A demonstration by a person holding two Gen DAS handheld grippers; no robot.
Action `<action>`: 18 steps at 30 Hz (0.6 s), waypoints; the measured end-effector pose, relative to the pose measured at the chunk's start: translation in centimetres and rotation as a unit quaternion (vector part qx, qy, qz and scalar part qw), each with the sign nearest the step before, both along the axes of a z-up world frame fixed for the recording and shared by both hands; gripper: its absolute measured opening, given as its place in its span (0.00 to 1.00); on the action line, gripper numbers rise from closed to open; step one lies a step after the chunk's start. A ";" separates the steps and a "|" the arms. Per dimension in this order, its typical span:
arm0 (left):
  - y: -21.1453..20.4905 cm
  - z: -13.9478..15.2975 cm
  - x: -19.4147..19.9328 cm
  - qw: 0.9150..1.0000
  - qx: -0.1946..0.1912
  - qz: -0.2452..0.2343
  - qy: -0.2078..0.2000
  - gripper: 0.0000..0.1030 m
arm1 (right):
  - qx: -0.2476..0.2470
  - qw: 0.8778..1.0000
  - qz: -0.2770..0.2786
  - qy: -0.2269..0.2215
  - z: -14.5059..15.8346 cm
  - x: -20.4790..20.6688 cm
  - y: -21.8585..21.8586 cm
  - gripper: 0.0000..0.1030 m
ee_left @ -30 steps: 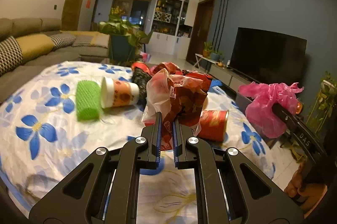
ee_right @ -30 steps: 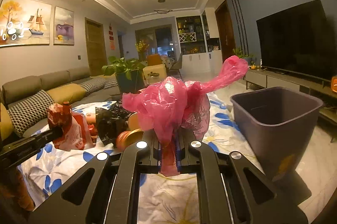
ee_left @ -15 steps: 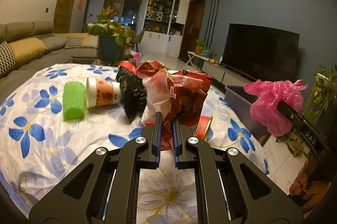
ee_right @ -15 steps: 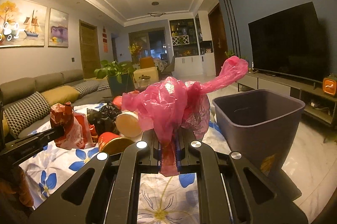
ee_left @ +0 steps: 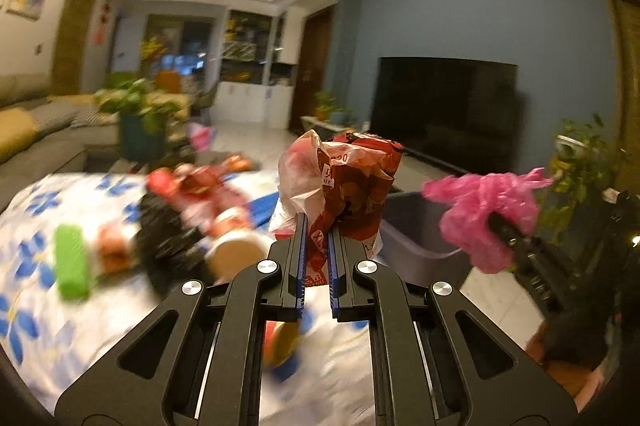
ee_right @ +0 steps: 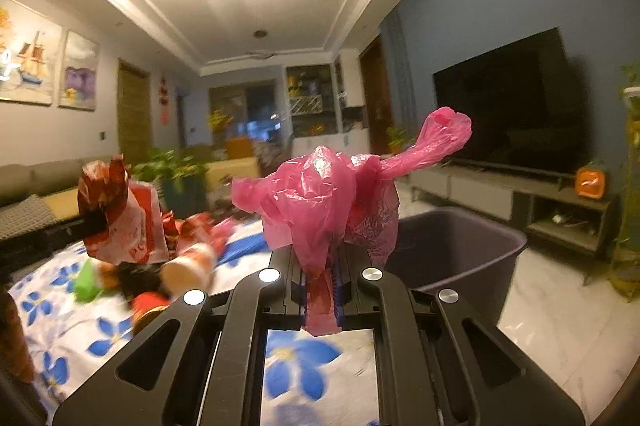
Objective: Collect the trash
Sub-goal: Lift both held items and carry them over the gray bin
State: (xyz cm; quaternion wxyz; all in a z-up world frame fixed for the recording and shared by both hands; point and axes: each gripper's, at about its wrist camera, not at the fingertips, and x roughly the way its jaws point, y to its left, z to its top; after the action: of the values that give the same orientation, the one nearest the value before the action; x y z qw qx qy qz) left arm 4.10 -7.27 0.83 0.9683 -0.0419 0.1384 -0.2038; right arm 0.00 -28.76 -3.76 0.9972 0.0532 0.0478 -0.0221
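Left gripper (ee_left: 316, 230) fingers clamping a red wrapper (ee_left: 352, 185), right gripper (ee_right: 322, 266) fingers pinching a pink bag (ee_right: 320, 193), grey bin (ee_right: 460, 246) sitting beside the counter (ee_right: 80, 326)

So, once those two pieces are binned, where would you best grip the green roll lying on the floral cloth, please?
Take the green roll across its narrow middle, coming from above: it lies flat on the cloth with its long sides free, though a cup sits close to its right.

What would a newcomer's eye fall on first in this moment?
The crumpled pink plastic bag clamped in the right gripper, just in front of the dark bin. Next, the red snack wrapper pinched in the left gripper, above a flowered cloth strewn with litter.
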 end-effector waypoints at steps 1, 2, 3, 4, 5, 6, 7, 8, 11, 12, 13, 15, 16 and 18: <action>-1.1 0.5 0.5 1.000 0.001 -0.011 -0.003 0.08 | 0.001 1.000 -0.010 -0.004 0.3 0.2 -0.6 0.11; -2.2 1.0 1.2 1.000 -0.002 -0.024 -0.001 0.08 | 0.001 1.000 -0.020 -0.008 0.6 0.5 -1.2 0.11; -3.1 1.3 1.8 0.999 -0.007 -0.035 0.002 0.08 | 0.000 1.000 -0.028 -0.012 0.7 0.7 -1.5 0.11; -3.9 1.5 2.4 0.999 -0.010 -0.045 0.005 0.08 | 0.000 0.999 -0.037 -0.016 0.8 0.9 -2.0 0.11; -5.1 1.7 3.1 0.998 -0.010 -0.055 0.003 0.08 | 0.001 0.999 -0.046 -0.020 1.0 1.1 -2.6 0.11; -6.0 1.7 3.7 0.998 -0.008 -0.059 0.001 0.08 | 0.002 0.998 -0.052 -0.023 1.1 1.3 -3.0 0.11; -7.0 1.6 4.3 0.998 -0.006 -0.066 0.002 0.08 | 0.002 0.998 -0.058 -0.025 1.1 1.5 -3.4 0.11; -8.1 1.5 5.1 0.997 -0.008 -0.070 0.007 0.08 | 0.002 0.998 -0.064 -0.028 1.1 1.7 -3.9 0.11; -10.5 0.7 6.9 0.997 0.001 -0.074 0.013 0.08 | 0.005 0.997 -0.077 -0.028 0.7 2.4 -4.5 0.11; -11.0 0.4 7.3 0.997 0.003 -0.075 0.014 0.08 | 0.007 0.996 -0.082 -0.026 0.6 2.7 -4.8 0.10; -11.7 0.0 7.9 0.997 0.005 -0.075 0.016 0.08 | 0.010 0.996 -0.084 -0.024 0.4 2.9 -5.1 0.10; -12.9 -0.5 8.9 0.997 0.011 -0.079 0.021 0.08 | 0.012 0.996 -0.090 -0.020 0.0 3.2 -5.2 0.10; -13.5 -0.7 9.4 0.996 0.014 -0.079 0.024 0.08 | 0.013 0.995 -0.092 -0.018 -0.2 3.5 -5.2 0.10; -14.7 -0.9 10.7 0.996 0.016 -0.083 0.030 0.08 | 0.018 0.995 -0.095 -0.013 -0.4 4.1 -5.4 0.10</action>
State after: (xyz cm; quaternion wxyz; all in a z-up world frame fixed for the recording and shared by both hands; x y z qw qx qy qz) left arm 14.76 -21.96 -0.11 0.9438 -0.0206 0.1742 -0.2803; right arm 4.13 -34.12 -4.18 0.9900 0.0755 0.0302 -0.1149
